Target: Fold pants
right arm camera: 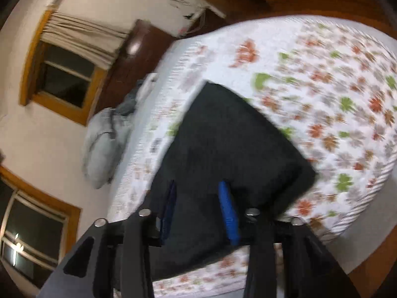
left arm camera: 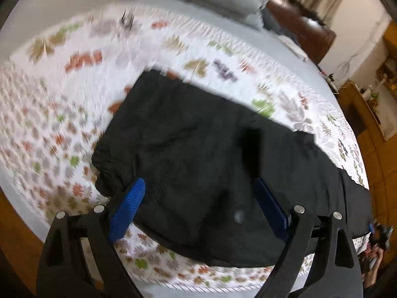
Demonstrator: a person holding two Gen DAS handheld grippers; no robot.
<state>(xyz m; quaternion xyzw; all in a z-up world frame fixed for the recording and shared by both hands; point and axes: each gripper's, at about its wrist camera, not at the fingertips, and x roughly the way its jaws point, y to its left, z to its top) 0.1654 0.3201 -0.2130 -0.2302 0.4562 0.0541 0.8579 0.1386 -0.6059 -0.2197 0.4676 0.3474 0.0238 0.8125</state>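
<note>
Black pants [left arm camera: 198, 154] lying flat on the bed [left arm camera: 74, 87], spread over the flowered quilt [left arm camera: 49, 124], long axis running from the near left toward the far right in the left wrist view. Looks already doubled leg on leg, judging by the single broad panel; waistband hard to pick out through the blur. Both views smeared, so fine detail lost.

Left tongs [left arm camera: 201, 198] spread wide, blue pads [left arm camera: 129, 206] either side of the cloth, hovering above the near part of the pants, nothing pinched. Right tongs [right arm camera: 198, 206] partly spread too, pads framing dark fabric at the near edge in the right wrist view; whether touching the cloth or just above it, cannot tell. No fold of cloth visibly caught between them.

Step in hand, by the look of it: reaching in for a grip, ahead of the next fold across the length. Roughly midway through the task, as a guess.

Next move calls for: dropping each pair of tongs onto an edge or corner at one end, pinching through all layers at once, then lifting and carrying that end over to meet the other. Keeping both grips level matters, otherwise a skewed fold. Slippery-looking fabric, so a firm bite well in from the hem seems wise.

Grey pillows [right arm camera: 104, 144] at the head of the bed, well apart from the pants.
</note>
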